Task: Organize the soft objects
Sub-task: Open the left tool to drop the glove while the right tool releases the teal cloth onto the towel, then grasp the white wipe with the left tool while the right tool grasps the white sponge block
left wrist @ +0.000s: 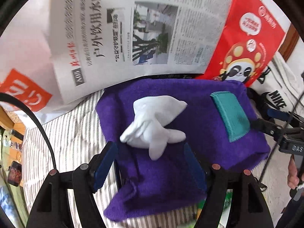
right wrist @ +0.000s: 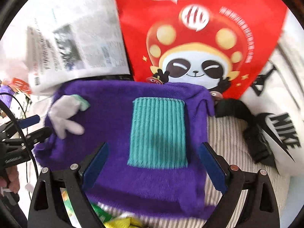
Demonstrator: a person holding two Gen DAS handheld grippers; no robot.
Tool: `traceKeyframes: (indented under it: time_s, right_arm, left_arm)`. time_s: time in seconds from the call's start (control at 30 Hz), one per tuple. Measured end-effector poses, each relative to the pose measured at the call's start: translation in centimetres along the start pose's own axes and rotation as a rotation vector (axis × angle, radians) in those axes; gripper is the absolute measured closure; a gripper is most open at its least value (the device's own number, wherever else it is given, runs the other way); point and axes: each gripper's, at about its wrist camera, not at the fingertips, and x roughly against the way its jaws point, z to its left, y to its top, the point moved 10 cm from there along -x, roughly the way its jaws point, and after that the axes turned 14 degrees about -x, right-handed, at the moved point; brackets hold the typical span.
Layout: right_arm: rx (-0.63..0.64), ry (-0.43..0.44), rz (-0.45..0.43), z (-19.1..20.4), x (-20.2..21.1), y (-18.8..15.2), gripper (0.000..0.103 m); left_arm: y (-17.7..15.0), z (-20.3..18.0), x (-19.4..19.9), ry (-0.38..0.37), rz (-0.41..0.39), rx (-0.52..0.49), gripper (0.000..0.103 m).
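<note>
Purple towel point(left wrist: 161, 171) is lying folded on the striped bedsheet point(left wrist: 76, 133), w/ a white glove point(left wrist: 152, 125) resting on top of it toward its left part and a teal ribbed cloth point(right wrist: 158, 131) lying flat on its right part. Glove and teal cloth are sitting apart, purple showing btwn them.

Left gripper point(left wrist: 150, 169) is hanging over the near-left part of the towel, jaws standing apart; blue pads aren't pressing on anything, glove's fingertips are lying just ahead of the gap. Right gripper point(right wrist: 153, 167) is hovering over the towel's right part, jaws spread wide, teal cloth lying in front of the gap btwn them, nothing gripped.

Newspaper point(left wrist: 133, 28) is lying behind the towel on the left, its near edge just beside the towel's far edge. Red panda bag point(right wrist: 199, 38) is lying behind on the right, overlapping the newspaper's right side. White Nike bag point(right wrist: 281, 133) is sitting to the right, w/ a black strap point(right wrist: 252, 134) btwn it and the towel. Green and yellow items are peeking out at the towel's near edge, too blurred to tell what.
</note>
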Motion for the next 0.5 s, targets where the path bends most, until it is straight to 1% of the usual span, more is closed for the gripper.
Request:
traceKeyframes:
  time_s: [0.1, 0.13, 0.17, 0.27, 0.37, 0.5]
  right_arm:
    - [0.008, 0.017, -0.040, 0.2, 3.4, -1.6, 0.009]
    - [0.011, 0.024, -0.049, 0.7, 4.1, -1.8, 0.009]
    - [0.017, 0.034, -0.059, 0.9, 5.3, -2.5, 0.009]
    - [0.029, 0.053, -0.080, 2.2, 7.7, -4.5, 0.009]
    - [0.044, 0.074, -0.080, 3.5, 8.7, -7.4, 0.009]
    - [0.068, 0.092, -0.066, 4.2, 9.3, -11.6, 0.009]
  left_arm:
    - [0.0, -0.2, 2.2, 0.004, -0.025, -0.007, 0.030]
    - [-0.5, -0.3, 3.3, 0.009, -0.034, -0.012, 0.030]
    - [-0.3, -0.6, 3.6, 0.014, -0.038, -0.014, 0.030]
    - [-1.6, 0.0, 5.9, 0.029, -0.054, -0.019, 0.030]
    - [-3.7, 0.2, 7.7, 0.042, -0.063, -0.013, 0.030]
    - [-6.3, 0.2, 8.8, 0.045, -0.065, 0.003, 0.030]
